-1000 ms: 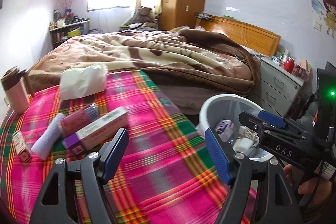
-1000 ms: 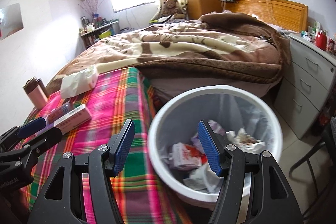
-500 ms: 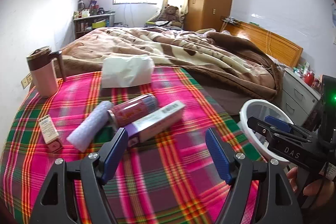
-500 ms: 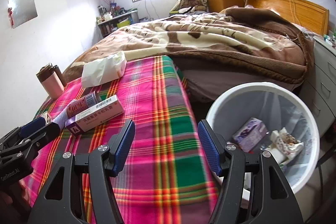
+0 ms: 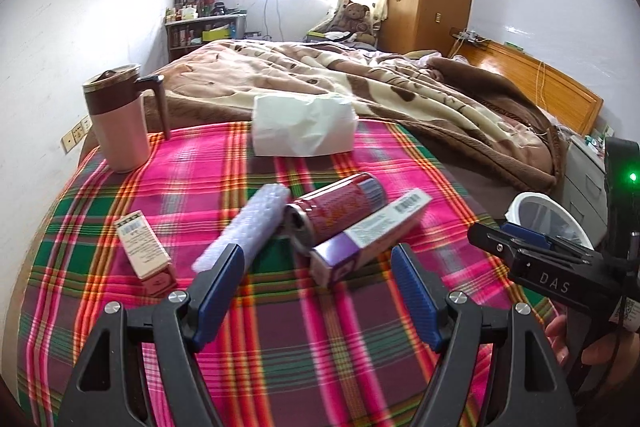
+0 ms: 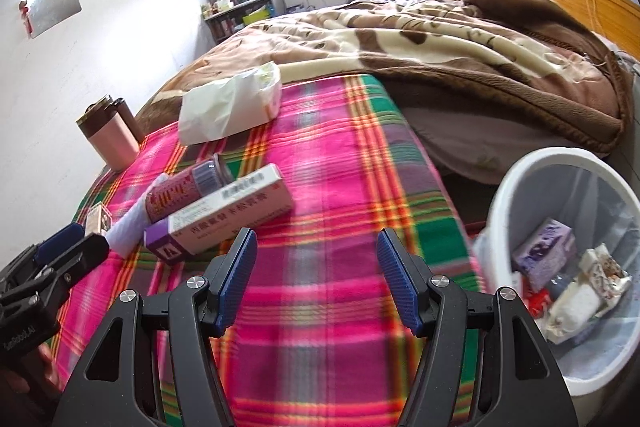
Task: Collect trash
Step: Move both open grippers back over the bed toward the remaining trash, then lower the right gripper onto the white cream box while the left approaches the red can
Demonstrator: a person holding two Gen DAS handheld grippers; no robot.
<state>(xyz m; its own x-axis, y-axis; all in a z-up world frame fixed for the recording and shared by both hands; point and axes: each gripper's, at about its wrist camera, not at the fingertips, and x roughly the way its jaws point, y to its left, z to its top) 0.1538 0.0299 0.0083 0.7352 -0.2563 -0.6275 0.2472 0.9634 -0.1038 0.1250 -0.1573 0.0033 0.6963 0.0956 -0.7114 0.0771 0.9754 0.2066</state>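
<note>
Both spread and empty, the left hand-held gripper (image 5: 316,287) and right hand-held gripper (image 6: 316,275) approach trash; next likely straddles the box (image 5: 370,237) just ahead.

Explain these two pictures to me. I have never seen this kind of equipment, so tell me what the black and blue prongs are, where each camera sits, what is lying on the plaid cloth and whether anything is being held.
There is no robot here. A person holds a two-finger gripper in each hand, and a fisheye camera on each looks forward along its fingers. The prongs with blue pads are those fingers. One picture comes from the left gripper, the other from the right gripper. Both stand open and hold nothing.

On the plaid cloth lie a red can on its side, a purple and white box against it, a white bubble-wrap roll, a small carton, a tissue pack and an upright pink mug. Beside the bed stands a white bin with trash already in it.
</note>
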